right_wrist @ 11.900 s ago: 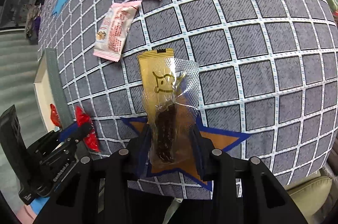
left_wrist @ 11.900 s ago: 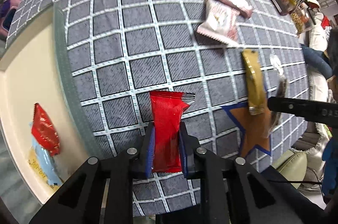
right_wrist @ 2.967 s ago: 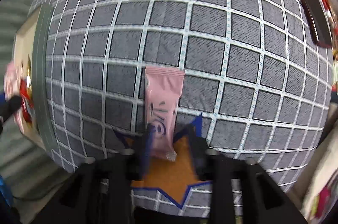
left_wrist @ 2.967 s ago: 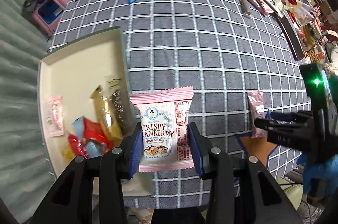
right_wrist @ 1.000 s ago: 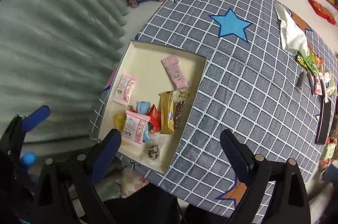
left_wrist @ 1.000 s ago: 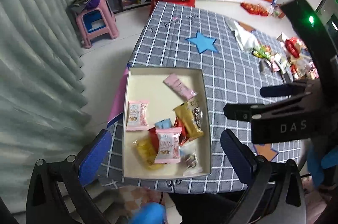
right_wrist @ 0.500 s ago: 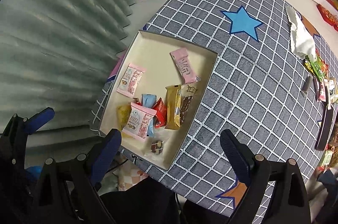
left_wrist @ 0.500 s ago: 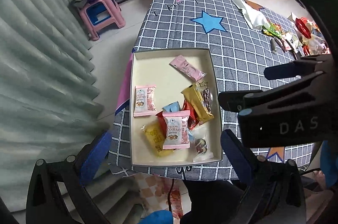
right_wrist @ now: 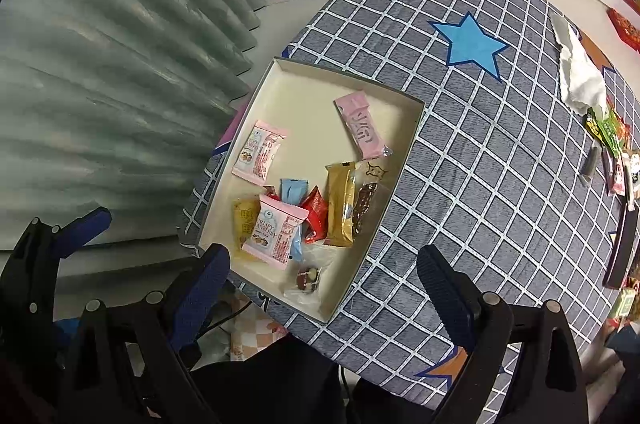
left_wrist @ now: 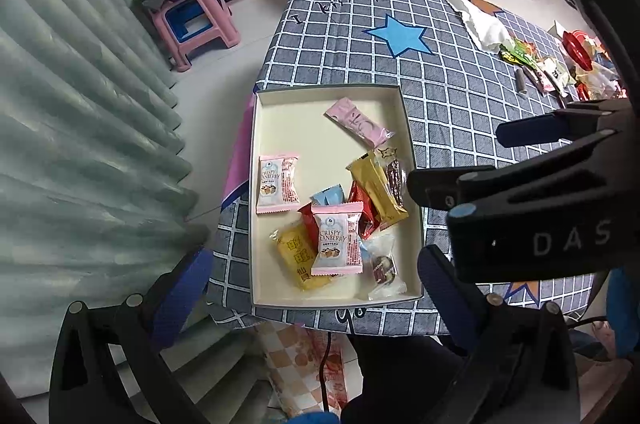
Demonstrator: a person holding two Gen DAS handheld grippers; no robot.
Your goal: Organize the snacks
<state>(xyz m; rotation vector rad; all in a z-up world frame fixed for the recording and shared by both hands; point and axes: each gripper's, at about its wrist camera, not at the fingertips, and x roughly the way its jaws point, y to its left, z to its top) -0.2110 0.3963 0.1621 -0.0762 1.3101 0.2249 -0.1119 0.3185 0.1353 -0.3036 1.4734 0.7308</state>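
Both wrist views high, well above table, looking down; tray [left_wrist: 412, 160] [right_wrist: 416, 120] sits ahead between spread fingers, shared by both views.

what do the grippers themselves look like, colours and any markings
Both are matte black plastic frames with silver screws and textured dark blue pads on the fingertips. The left gripper sees the right gripper from the side: white DAS lettering, a light blue dot and a green indicator light. A blue glove shows beneath.
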